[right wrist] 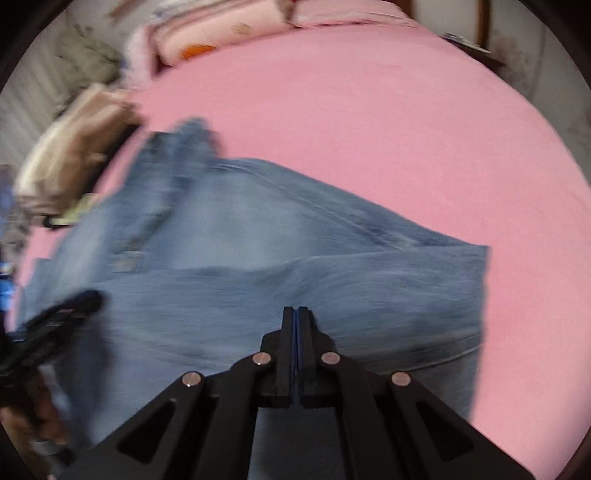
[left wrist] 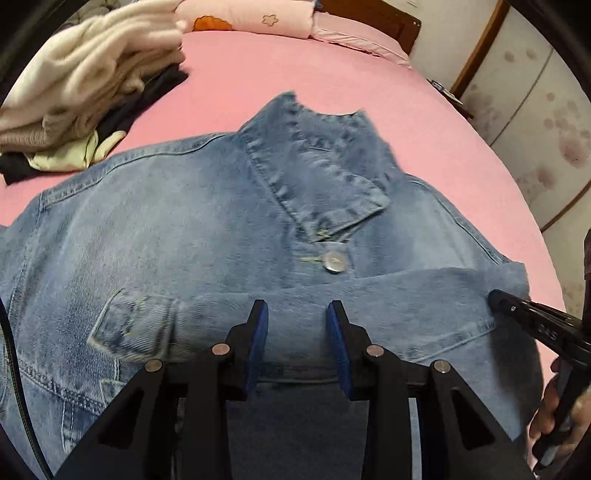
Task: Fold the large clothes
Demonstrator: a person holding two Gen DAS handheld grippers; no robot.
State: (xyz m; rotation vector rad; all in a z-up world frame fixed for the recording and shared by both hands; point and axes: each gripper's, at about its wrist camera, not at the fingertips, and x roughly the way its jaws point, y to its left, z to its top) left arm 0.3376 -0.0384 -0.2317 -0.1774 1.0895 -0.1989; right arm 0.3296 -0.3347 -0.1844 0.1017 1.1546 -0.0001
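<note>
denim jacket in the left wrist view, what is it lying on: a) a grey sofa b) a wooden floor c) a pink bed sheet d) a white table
c: the denim jacket is spread over a pink bed sheet, which shows on every side of it, with pillows at the far end.

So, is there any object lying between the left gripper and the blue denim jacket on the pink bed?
Nothing visible does. The left gripper hangs directly over the blue denim jacket, jaws slightly apart with only denim showing between them. The pile of folded clothes sits apart, on the pink bed sheet.
</note>
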